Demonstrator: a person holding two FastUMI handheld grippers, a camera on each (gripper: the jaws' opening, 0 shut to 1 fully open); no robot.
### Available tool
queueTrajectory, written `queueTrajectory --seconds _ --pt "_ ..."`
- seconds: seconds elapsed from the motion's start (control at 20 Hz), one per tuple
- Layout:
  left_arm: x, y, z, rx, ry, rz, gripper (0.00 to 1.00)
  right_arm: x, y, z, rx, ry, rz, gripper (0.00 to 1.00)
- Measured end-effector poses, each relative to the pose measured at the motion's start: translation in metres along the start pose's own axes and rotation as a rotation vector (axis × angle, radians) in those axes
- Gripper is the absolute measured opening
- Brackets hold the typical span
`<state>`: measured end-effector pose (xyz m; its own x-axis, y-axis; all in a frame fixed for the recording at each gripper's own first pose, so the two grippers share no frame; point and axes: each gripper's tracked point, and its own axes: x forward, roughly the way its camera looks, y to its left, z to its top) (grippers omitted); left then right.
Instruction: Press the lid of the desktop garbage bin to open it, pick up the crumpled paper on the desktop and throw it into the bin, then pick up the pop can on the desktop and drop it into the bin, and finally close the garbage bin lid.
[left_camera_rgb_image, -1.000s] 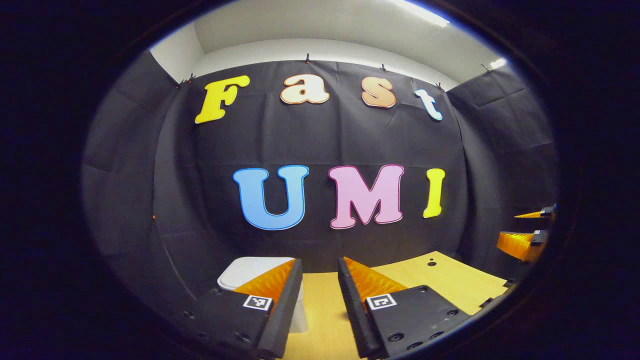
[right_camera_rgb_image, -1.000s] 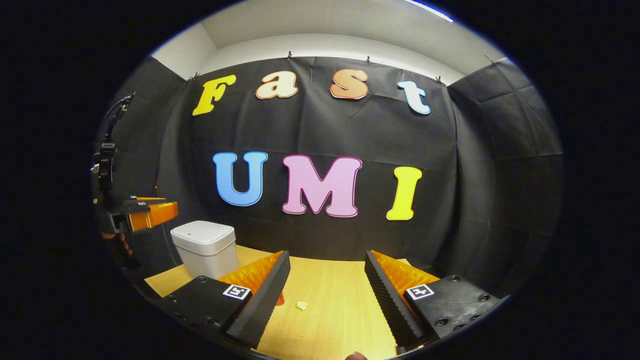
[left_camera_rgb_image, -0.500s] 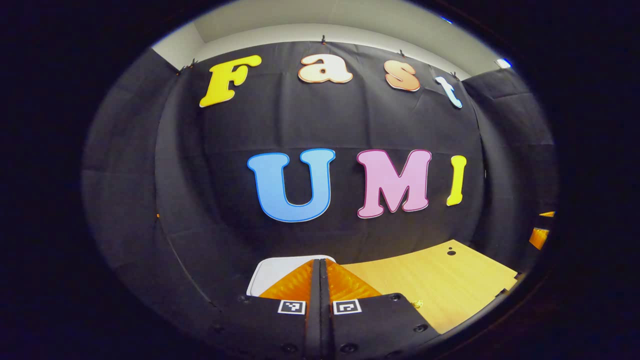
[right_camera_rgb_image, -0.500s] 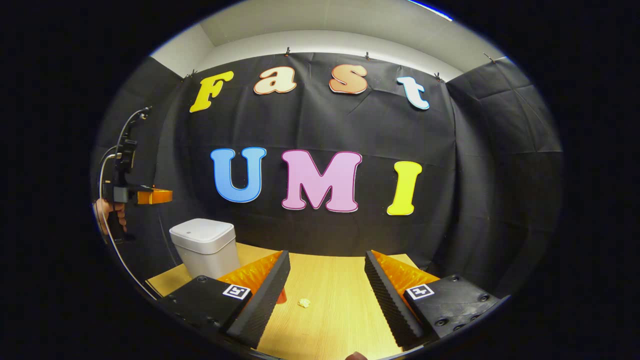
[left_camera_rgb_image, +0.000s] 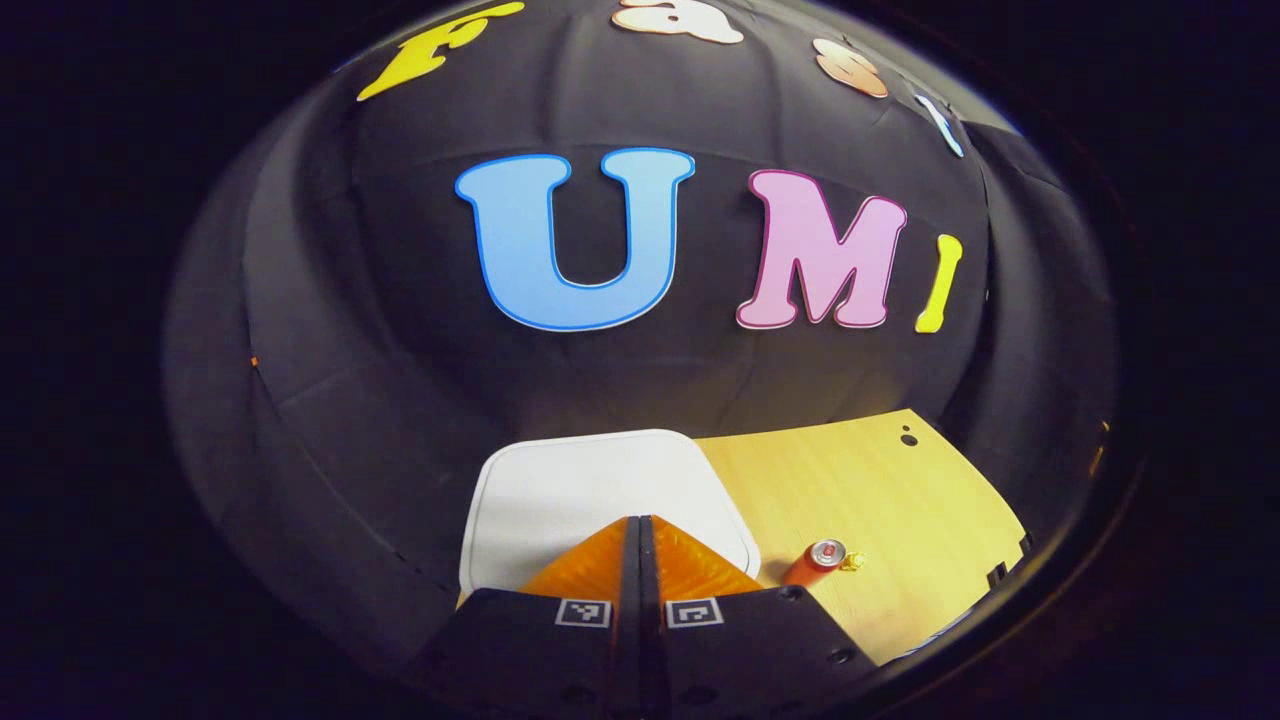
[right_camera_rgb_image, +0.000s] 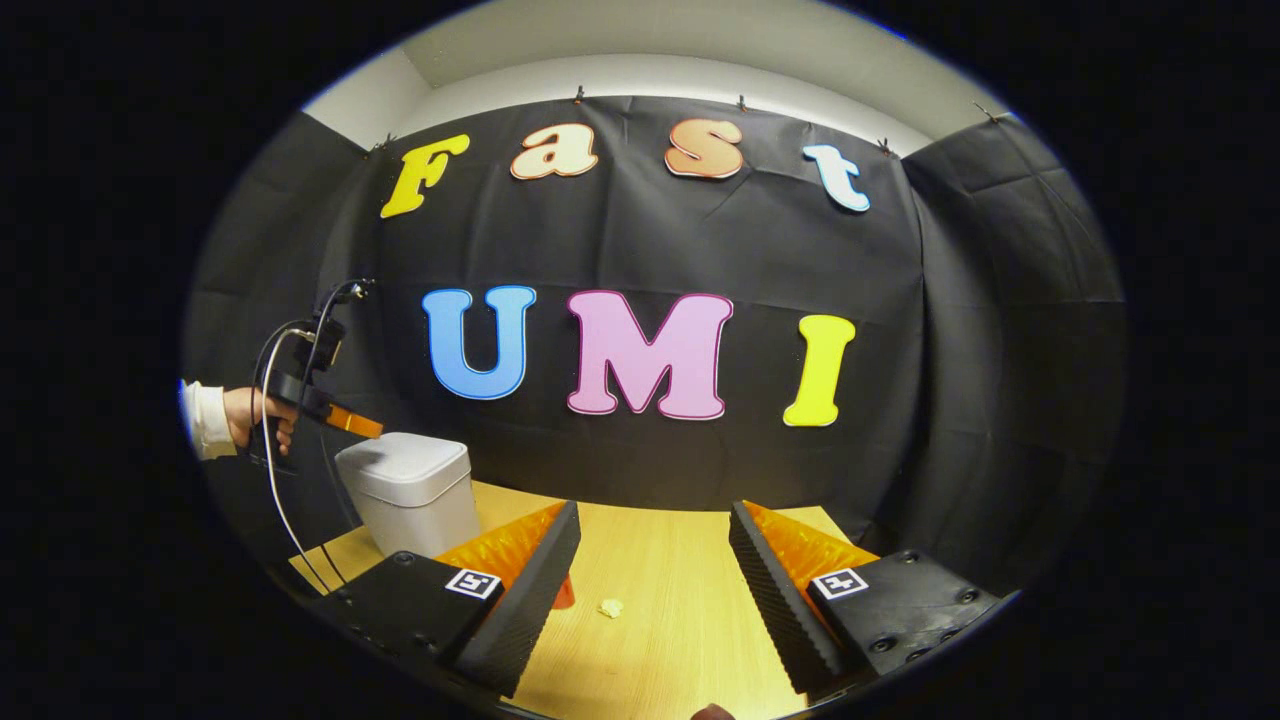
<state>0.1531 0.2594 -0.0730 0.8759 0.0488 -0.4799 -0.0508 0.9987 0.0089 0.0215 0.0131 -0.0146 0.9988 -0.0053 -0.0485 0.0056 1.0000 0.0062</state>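
Note:
The white desktop bin (right_camera_rgb_image: 410, 495) stands at the table's left with its lid (left_camera_rgb_image: 600, 485) down. My left gripper (left_camera_rgb_image: 640, 522) is shut with nothing in it and points down over the lid; I cannot tell whether it touches. In the right gripper view, that left gripper (right_camera_rgb_image: 352, 421) tilts down at the bin's top left edge, held by a hand (right_camera_rgb_image: 250, 412). The orange pop can (left_camera_rgb_image: 815, 562) lies on its side right of the bin, with the crumpled yellow paper (left_camera_rgb_image: 852, 562) beside it. My right gripper (right_camera_rgb_image: 655, 515) hovers open above the table, the paper (right_camera_rgb_image: 610, 607) lying between its fingers.
The wooden table (right_camera_rgb_image: 680, 580) runs back to the black cloth wall. The can (right_camera_rgb_image: 563, 595) is mostly hidden behind my right gripper's left finger. A cable (right_camera_rgb_image: 275, 480) hangs from the left gripper. Bare wood (left_camera_rgb_image: 880, 480) lies right of the bin.
My left gripper shut, then moved forward and tipped down over the bin lid. The right gripper has stayed open and nearly still.

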Motion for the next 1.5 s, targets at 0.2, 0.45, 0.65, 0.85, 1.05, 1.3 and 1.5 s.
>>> queueTrajectory --seconds 0.2,0.45,0.65,0.85,1.05,1.3,1.5 --pt "0.023 0.003 -0.04 -0.058 0.174 0.003 0.06 0.034 -0.002 -0.013 0.034 0.045 0.026 0.97" --pt "0.028 0.009 -0.04 -0.044 0.173 0.064 0.07 0.074 -0.008 -0.025 0.067 0.079 0.062 0.96" --pt "0.025 0.011 -0.03 -0.015 0.1 0.082 0.07 0.096 -0.02 -0.042 0.085 0.12 0.085 0.96" --pt "0.018 0.016 -0.021 0.048 0.024 0.171 0.09 0.114 -0.024 -0.06 0.088 0.172 0.124 0.96" --pt "-0.01 0.018 0.022 0.041 -0.128 0.191 0.28 0.118 -0.025 -0.06 0.042 0.169 0.125 0.96" --pt "-0.041 0.022 0.062 0.078 -0.258 0.186 0.88 0.115 -0.003 -0.06 0.029 0.178 0.114 0.96" --pt "-0.092 0.026 0.092 0.151 -0.411 0.227 0.96 0.12 0.022 -0.074 0.002 0.2 0.125 0.96"
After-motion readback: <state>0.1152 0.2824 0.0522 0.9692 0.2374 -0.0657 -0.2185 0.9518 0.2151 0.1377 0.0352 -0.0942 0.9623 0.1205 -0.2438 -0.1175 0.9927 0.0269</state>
